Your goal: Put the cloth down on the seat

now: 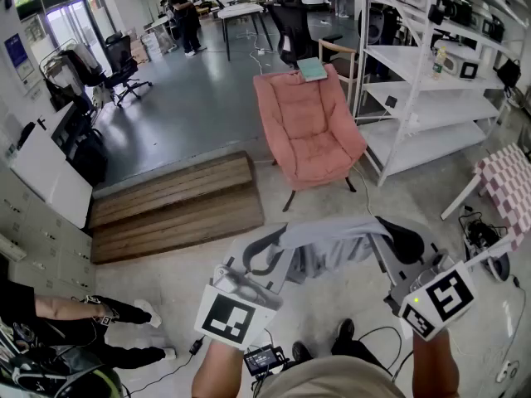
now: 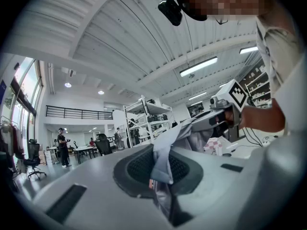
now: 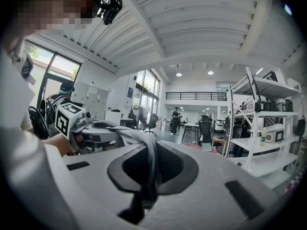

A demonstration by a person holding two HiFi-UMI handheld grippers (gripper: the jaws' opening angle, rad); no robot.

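Observation:
A grey cloth [image 1: 332,243] hangs stretched between my two grippers, held in the air in front of me. My left gripper [image 1: 270,251] is shut on the cloth's left end [image 2: 163,162], which runs up out of its pads. My right gripper [image 1: 398,239] is shut on the right end [image 3: 148,162], the fabric pinched between its pads. The pink armchair [image 1: 309,127] stands ahead on the floor, well beyond the cloth, with a small green book [image 1: 312,69] on top of its backrest. Its seat [image 1: 319,157] is bare.
White metal shelving [image 1: 431,81] stands right of the chair. A low wooden platform [image 1: 174,206] lies to the left. A pink checkered stool [image 1: 510,181] is at the right edge. Cables [image 1: 485,239] trail on the floor nearby. A seated person's legs [image 1: 91,313] are at lower left.

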